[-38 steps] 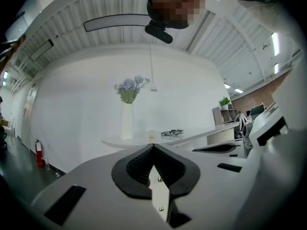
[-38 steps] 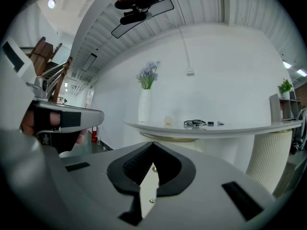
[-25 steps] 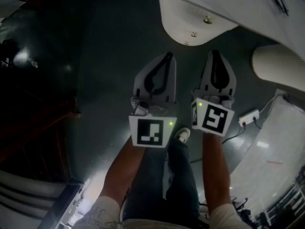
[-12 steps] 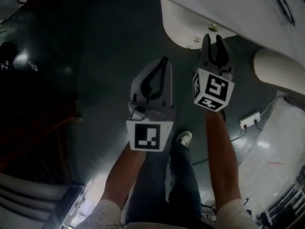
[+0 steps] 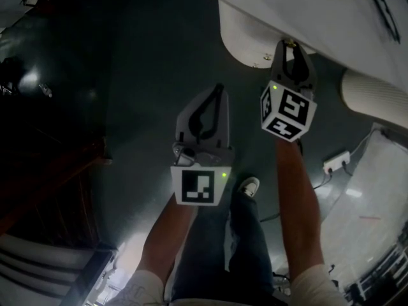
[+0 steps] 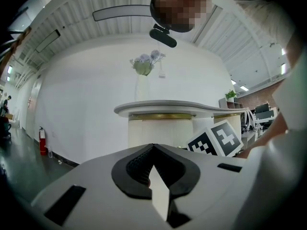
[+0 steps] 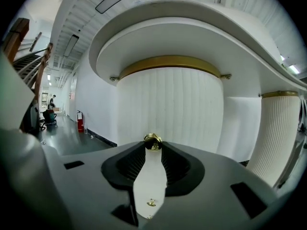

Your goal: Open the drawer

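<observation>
The drawer front is the white ribbed curved unit under a gold band; from the head view it is the pale rounded body at the top. A small brass knob sits right at the tips of my right gripper, in the gap between them. These jaws have just been opening, and the pads do not press on the knob. In the head view the right gripper reaches the unit's edge. My left gripper hangs lower and to the left over the dark floor, shut and empty.
A second ribbed white column stands at the right. A white power strip with a cable lies on the floor. The person's legs and a shoe are below. Dark stairs fill the left. A vase of flowers tops the counter.
My right gripper has moved up the picture to the white unit, and its jaws have gone from shut to open around the brass knob. The left gripper drifted slightly lower in the picture.
</observation>
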